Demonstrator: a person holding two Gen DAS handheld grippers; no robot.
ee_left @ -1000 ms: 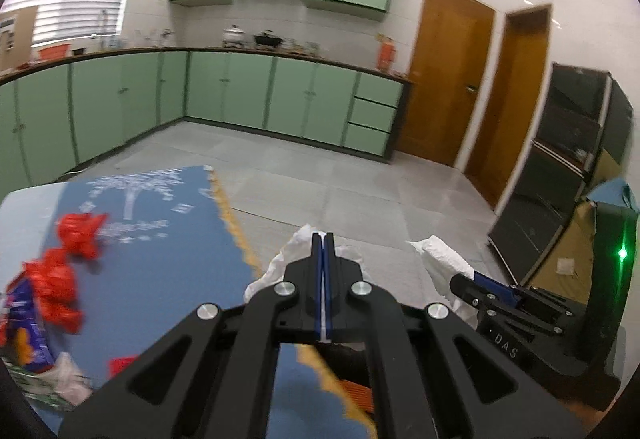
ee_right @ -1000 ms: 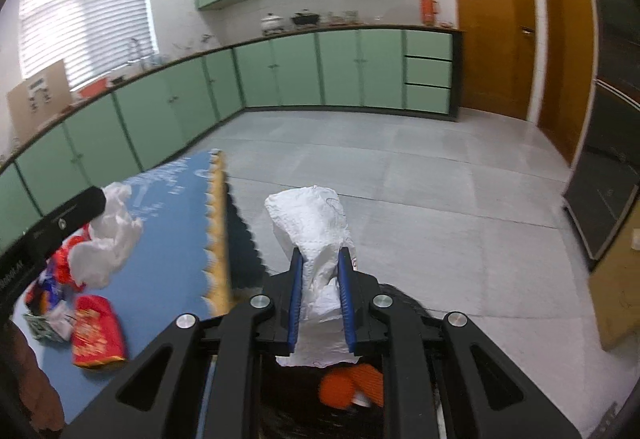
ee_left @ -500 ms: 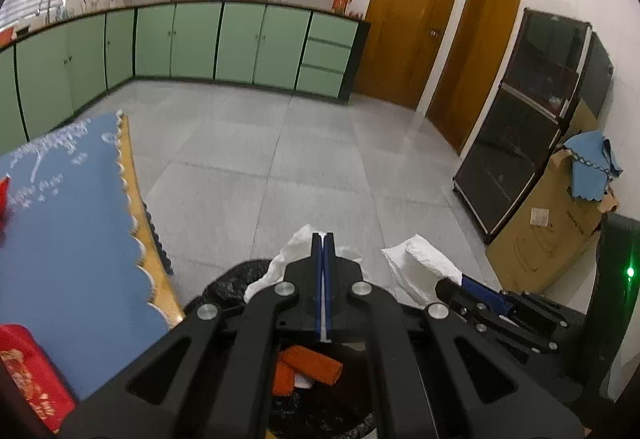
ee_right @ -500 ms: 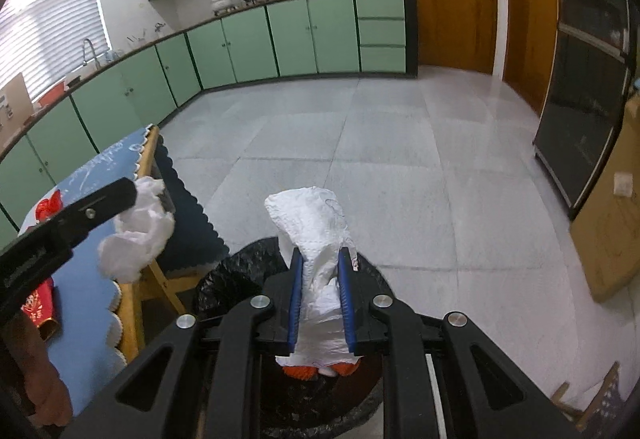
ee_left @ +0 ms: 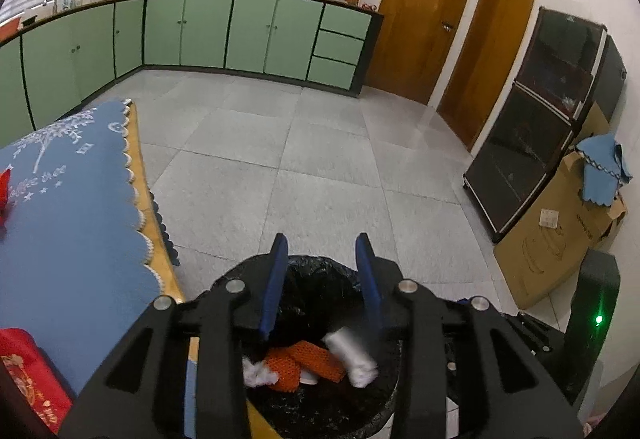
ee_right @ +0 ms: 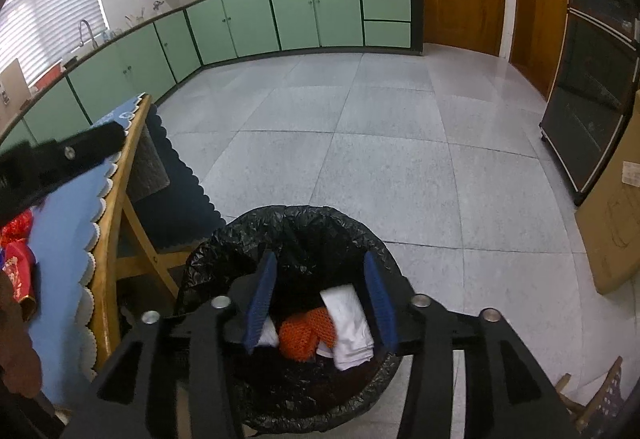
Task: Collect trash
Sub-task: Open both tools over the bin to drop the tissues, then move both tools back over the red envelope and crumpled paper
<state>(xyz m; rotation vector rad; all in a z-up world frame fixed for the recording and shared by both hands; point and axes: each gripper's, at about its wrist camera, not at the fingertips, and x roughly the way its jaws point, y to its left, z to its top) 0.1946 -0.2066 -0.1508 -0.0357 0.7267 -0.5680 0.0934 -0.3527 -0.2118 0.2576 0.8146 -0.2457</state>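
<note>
Now, in the left wrist view, the left gripper [ee_left: 322, 251] hangs over the black-lined bin [ee_left: 316, 411], its jaws opening and holding nothing, while a blurred white wad [ee_left: 352, 357] sits inside the bin beside orange netting [ee_left: 304, 359]. In the right wrist view, the right gripper [ee_right: 318, 271] is also above the bin, jaws opening and empty, with white crumpled paper [ee_right: 350, 323] below them in the bin. Such paper looks light and soft, so any loose fold should give a hold; red wrappers [ee_right: 16, 259] remain on the table beside the bin.

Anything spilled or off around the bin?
Nothing stands out. White tissue and orange scraps lie inside the black-lined bin; no litter shows on the floor around it. Red wrappers remain on the table.
</note>
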